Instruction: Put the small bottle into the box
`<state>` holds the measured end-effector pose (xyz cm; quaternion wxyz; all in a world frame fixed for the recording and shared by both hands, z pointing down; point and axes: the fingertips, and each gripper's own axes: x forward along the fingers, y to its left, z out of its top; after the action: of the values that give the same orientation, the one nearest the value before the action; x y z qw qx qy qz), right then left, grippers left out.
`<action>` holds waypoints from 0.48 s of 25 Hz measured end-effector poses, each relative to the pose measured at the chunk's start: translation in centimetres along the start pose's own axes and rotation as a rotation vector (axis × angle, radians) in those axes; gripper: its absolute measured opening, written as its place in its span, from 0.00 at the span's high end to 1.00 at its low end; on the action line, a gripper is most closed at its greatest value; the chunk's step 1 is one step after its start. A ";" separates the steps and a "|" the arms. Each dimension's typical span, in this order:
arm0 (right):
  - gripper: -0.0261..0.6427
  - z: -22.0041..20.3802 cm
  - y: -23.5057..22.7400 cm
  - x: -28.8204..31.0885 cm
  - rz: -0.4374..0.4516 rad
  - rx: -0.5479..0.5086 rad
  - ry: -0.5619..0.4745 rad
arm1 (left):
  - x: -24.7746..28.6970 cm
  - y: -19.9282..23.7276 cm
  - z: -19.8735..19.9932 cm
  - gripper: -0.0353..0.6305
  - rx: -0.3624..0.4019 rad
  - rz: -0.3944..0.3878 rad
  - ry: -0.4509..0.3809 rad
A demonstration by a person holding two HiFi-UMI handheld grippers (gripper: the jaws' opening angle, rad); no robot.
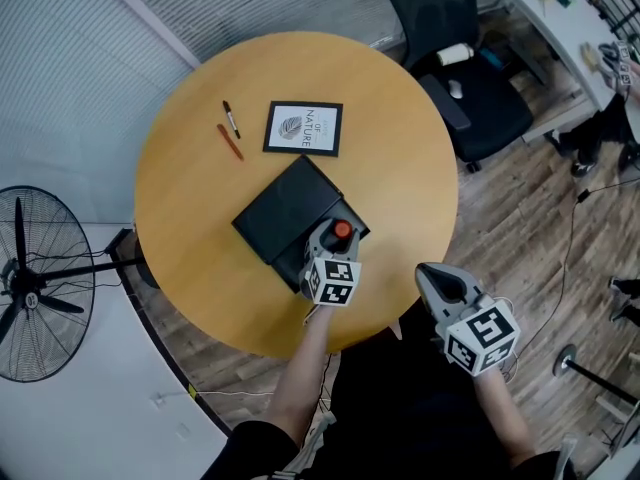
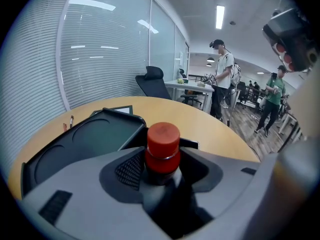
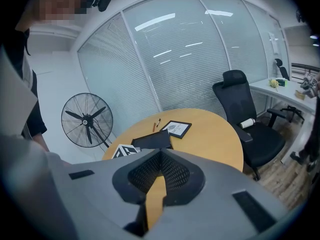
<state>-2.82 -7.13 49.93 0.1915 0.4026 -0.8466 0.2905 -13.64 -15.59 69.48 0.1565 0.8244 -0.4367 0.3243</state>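
A small dark bottle with a red cap (image 1: 342, 231) (image 2: 162, 149) is held upright between the jaws of my left gripper (image 1: 336, 244) (image 2: 161, 176), which is shut on it. It hangs at the near right corner of the black box (image 1: 292, 211) (image 2: 85, 141), whose lid lies open on the round wooden table (image 1: 400, 158). My right gripper (image 1: 436, 280) (image 3: 159, 176) is off the table's near edge, to the right, jaws together with nothing between them.
A framed print (image 1: 304, 128) and two pens (image 1: 231, 131) lie on the table's far side. A black office chair (image 1: 470, 78) stands at the far right, a floor fan (image 1: 35, 283) at the left. People stand by desks in the background (image 2: 222, 79).
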 end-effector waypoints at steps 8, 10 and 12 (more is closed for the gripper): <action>0.95 -0.2 0.4 -0.2 -0.007 -0.019 0.004 | -0.1 -0.1 0.0 0.63 0.007 -0.014 -0.004; 0.95 -0.2 0.5 -0.2 -0.010 -0.017 0.005 | -0.3 -0.2 0.1 0.63 0.022 -0.012 -0.008; 0.95 -0.1 0.6 -0.4 -0.014 -0.019 0.002 | -0.3 -0.3 0.3 0.63 0.031 -0.015 -0.016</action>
<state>-3.03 -6.56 49.63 0.1981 0.4067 -0.8463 0.2814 -13.42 -15.39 69.06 0.1425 0.8325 -0.4268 0.3233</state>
